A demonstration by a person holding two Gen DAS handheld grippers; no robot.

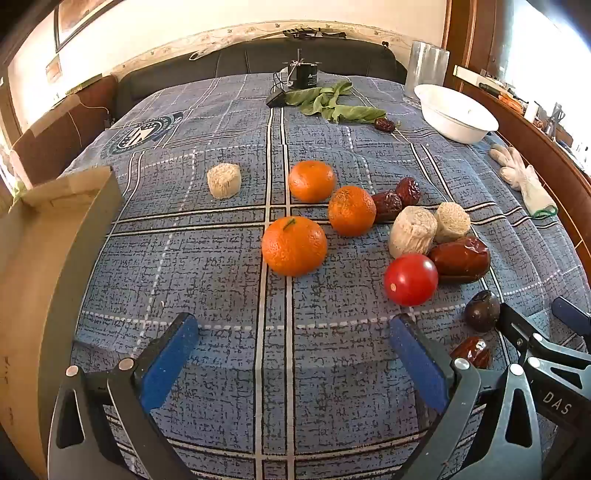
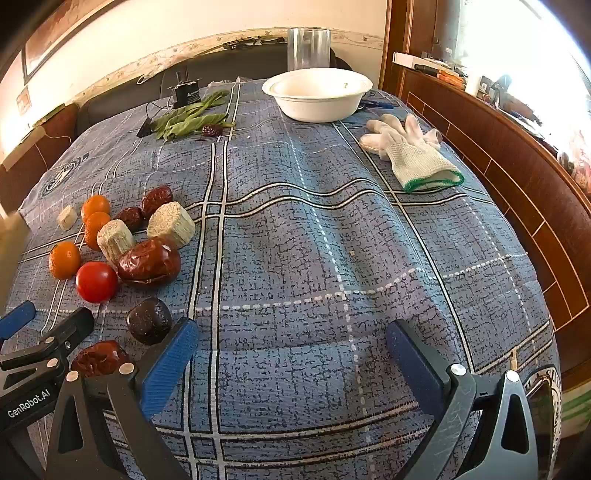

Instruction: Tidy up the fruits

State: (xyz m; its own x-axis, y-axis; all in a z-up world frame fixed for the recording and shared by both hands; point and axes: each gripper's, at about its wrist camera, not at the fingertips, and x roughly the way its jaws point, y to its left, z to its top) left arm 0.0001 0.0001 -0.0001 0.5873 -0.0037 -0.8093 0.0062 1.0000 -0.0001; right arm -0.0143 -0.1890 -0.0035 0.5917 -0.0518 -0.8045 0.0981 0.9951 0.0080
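Left claw (image 1: 293,363): jaws wide, empty; orange (image 1: 294,246) just ahead. Right claw (image 2: 291,363): wide, empty; white bowl (image 2: 317,94) far ahead. Step: opening approach. Next, likely: close on orange.

A lived-in home room: a dark sofa (image 1: 306,61) runs along the top of the frame beneath a cream wall with a floral border strip (image 1: 229,35), a framed picture (image 1: 79,18) hangs upper left, and wood panelling (image 2: 491,155) lines the right side beside a counter under a blue plaid cloth (image 2: 314,229).
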